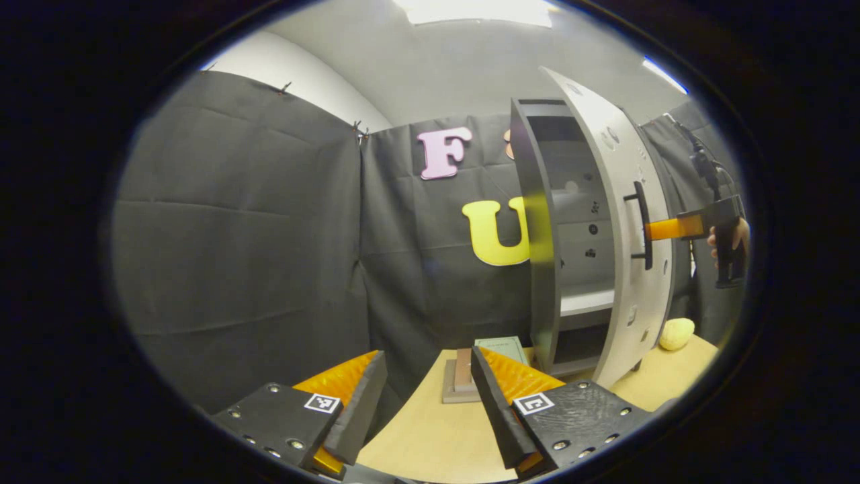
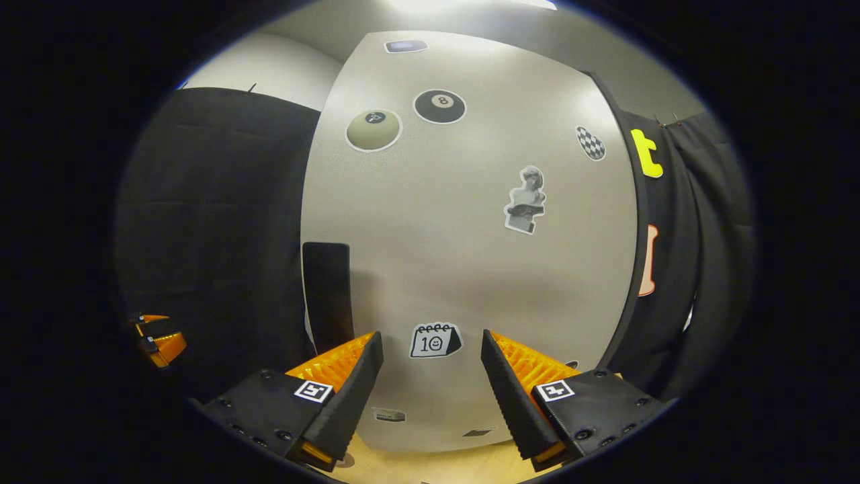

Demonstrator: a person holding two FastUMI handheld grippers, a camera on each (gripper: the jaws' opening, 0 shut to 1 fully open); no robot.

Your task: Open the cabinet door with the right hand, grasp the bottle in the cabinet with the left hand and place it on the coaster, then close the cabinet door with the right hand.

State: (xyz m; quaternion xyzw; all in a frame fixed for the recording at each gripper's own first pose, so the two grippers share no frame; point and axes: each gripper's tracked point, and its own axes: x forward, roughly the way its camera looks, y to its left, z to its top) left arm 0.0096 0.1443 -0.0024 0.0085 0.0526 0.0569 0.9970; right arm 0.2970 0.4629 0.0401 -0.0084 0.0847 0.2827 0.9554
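1. left gripper view: the left gripper (image 1: 428,393) hangs at 6 o'clock over a light wooden table (image 1: 430,437), its fingers spread apart with nothing between them.
2. beyond its fingers, toward 12 o'clock from them, a small stack of flat things — a brownish coaster (image 1: 460,386) and a greenish book (image 1: 504,348) — lies on the table just in front of the cabinet.
3. the cabinet (image 1: 537,235) stands at 2 to 3 o'clock; its pale cabinet door (image 1: 621,222) is swung partly open, edge-on, and screens much of the interior. pale shelves (image 1: 586,299) show inside; the bottle cannot be made out there.
4. at 3 o'clock the right gripper (image 1: 662,230), held by a hand (image 1: 739,236), reaches the dark door handle (image 1: 643,225); whether its fingers touch the handle cannot be told.
5. a yellowish round object (image 1: 676,333) sits on the table at 4 o'clock, beside the door's lower edge.
6. right gripper view: the right gripper (image 2: 432,376) faces the door's outer face close up, fingers apart, clamping nothing; the handle (image 2: 327,296) stands just off its left finger, toward 10 o'clock.
7. stickers (image 2: 435,340) dot the door — one lies between the fingertips.
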